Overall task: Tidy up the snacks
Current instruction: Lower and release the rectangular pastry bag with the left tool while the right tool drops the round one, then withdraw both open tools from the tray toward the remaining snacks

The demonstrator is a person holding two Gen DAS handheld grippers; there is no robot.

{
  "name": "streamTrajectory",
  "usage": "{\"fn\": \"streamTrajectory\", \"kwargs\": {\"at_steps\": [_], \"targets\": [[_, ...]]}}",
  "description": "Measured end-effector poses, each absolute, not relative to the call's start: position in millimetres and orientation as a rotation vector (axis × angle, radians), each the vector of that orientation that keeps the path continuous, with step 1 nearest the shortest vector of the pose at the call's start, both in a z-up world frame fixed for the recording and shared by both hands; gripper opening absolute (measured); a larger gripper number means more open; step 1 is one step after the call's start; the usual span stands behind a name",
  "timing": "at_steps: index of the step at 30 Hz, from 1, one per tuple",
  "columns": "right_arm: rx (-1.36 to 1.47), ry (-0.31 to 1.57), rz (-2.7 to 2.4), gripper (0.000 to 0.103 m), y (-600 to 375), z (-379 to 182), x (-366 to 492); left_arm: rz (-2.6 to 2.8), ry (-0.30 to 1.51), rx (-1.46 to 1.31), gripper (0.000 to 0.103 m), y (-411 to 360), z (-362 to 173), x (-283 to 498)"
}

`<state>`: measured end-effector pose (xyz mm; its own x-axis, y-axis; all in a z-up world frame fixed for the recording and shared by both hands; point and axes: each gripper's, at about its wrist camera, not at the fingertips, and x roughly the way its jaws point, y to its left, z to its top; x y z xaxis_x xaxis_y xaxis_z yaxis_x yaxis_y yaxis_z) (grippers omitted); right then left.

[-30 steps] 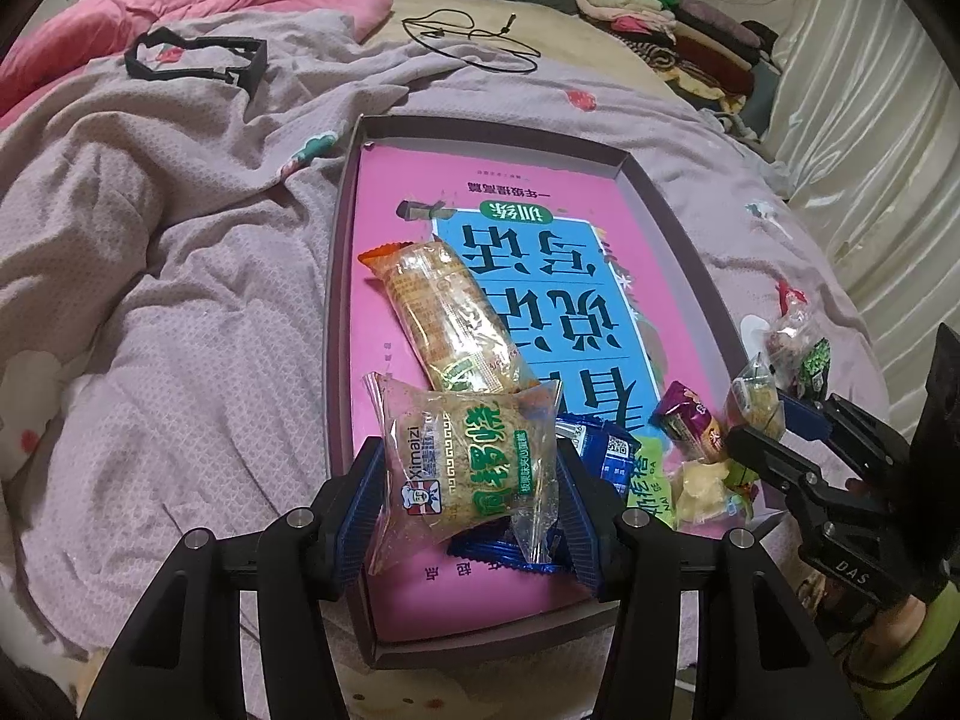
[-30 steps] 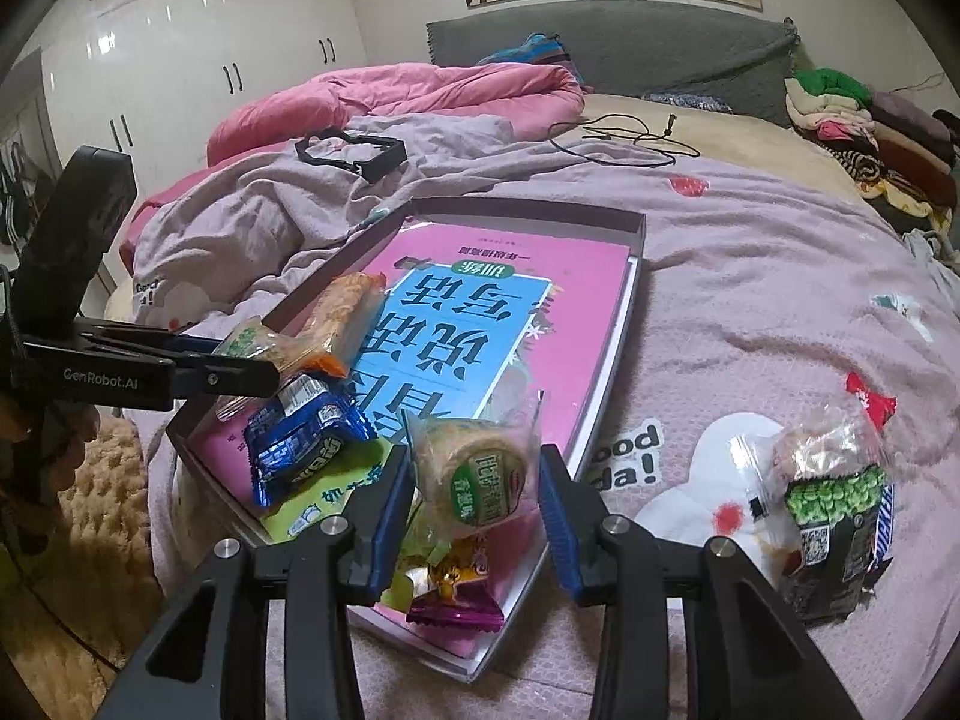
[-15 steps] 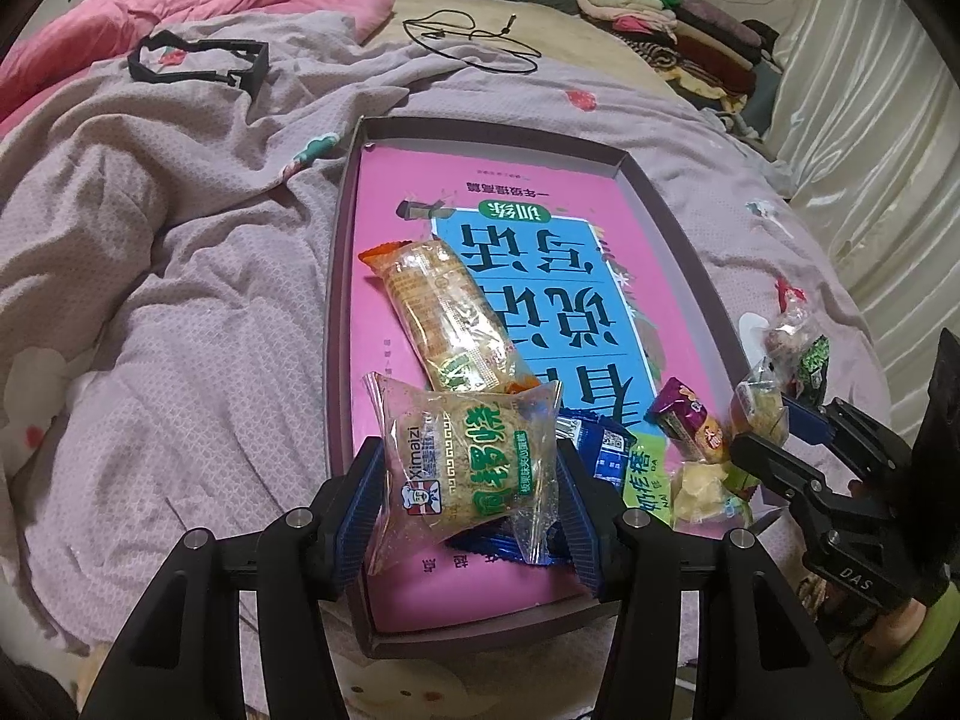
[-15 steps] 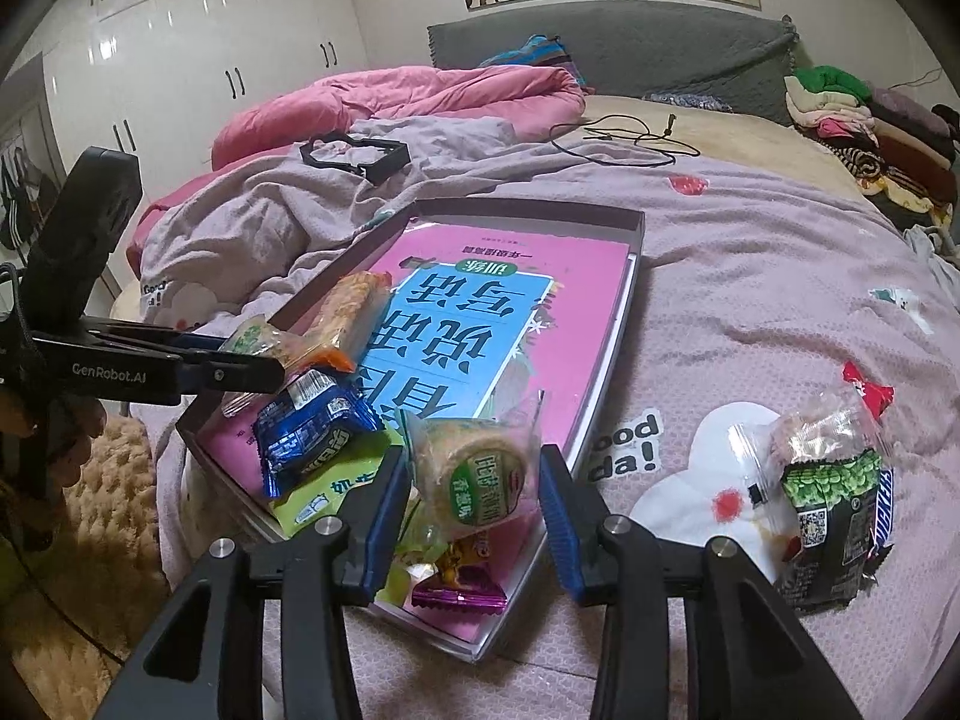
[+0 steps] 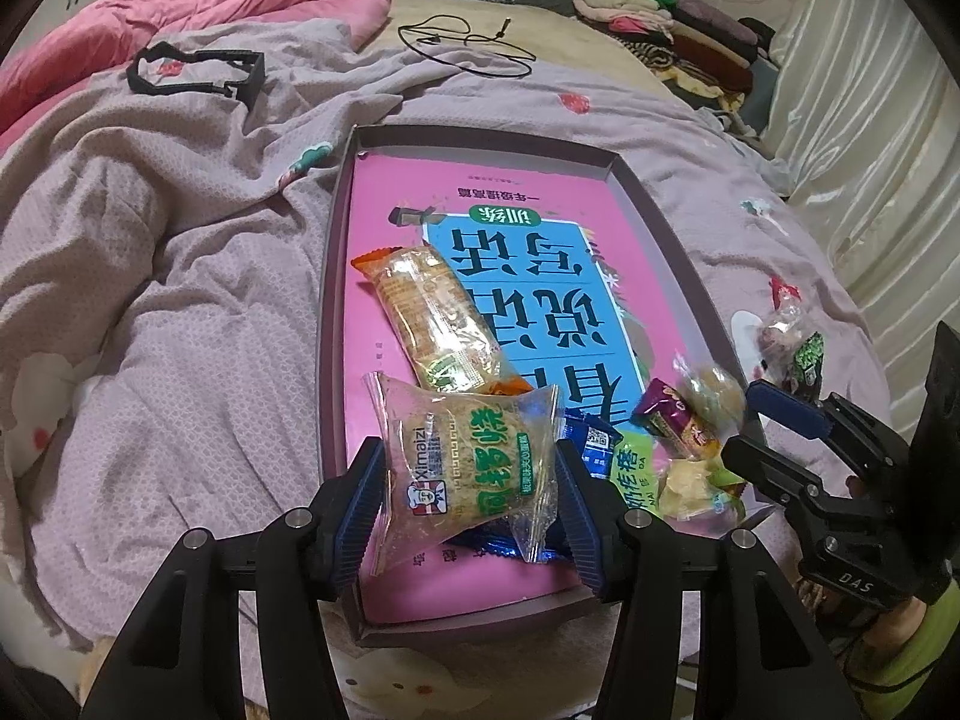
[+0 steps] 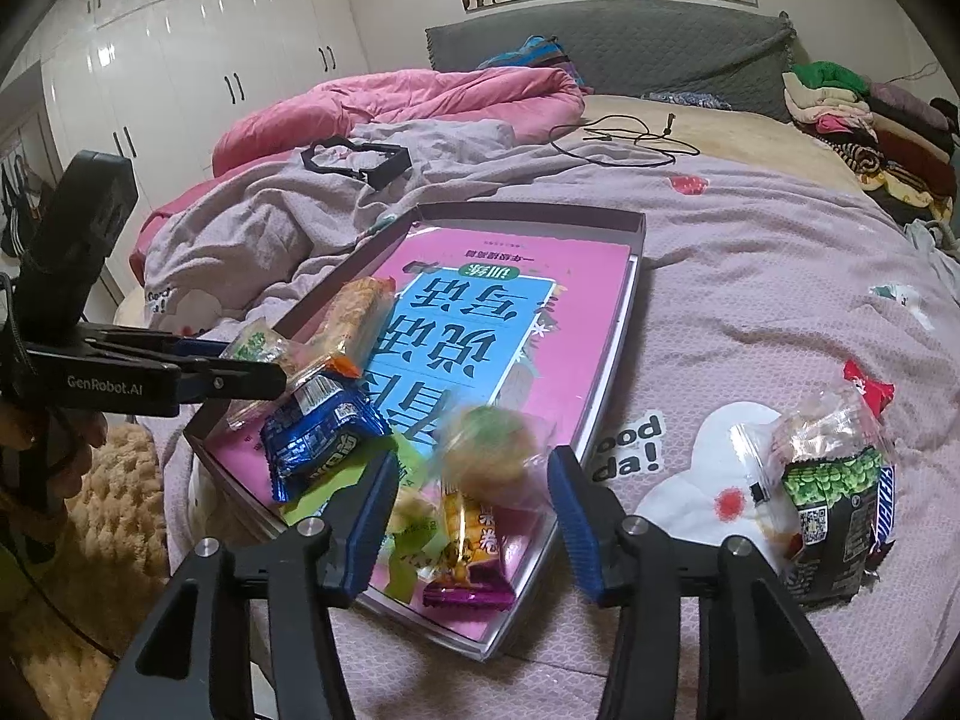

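Jaws of the left gripper [image 5: 468, 480] are clamped on a rice cracker packet [image 5: 465, 465]; right gripper [image 6: 474, 513] jaws are opening, a blurred round snack [image 6: 489, 450] seen loose between them.

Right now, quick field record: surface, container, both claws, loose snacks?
surface: bed with lilac quilt
container: shallow box lined with a pink book
left claw: shut on a clear rice-cracker pack over the box
right claw: jaws opening, round cake pack blurred between them, pads clear of it
outside box: snack pile on the quilt
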<state>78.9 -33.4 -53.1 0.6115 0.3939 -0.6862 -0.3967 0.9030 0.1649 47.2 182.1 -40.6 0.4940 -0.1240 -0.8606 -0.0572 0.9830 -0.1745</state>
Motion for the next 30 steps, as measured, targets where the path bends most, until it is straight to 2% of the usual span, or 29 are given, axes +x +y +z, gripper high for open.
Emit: {"fn": "streamTrajectory", "kwargs": {"at_steps": [14,30], "targets": [[0.019,0.763,0.462,0.056,-42,-46,69,-0.038,1.038,-0.175,0.059,177,-31,45],[0.019,0.722,0.461,0.059,-47,-35,59,-0.022,1.011,-0.165,0.070,174,-16,41]]}}
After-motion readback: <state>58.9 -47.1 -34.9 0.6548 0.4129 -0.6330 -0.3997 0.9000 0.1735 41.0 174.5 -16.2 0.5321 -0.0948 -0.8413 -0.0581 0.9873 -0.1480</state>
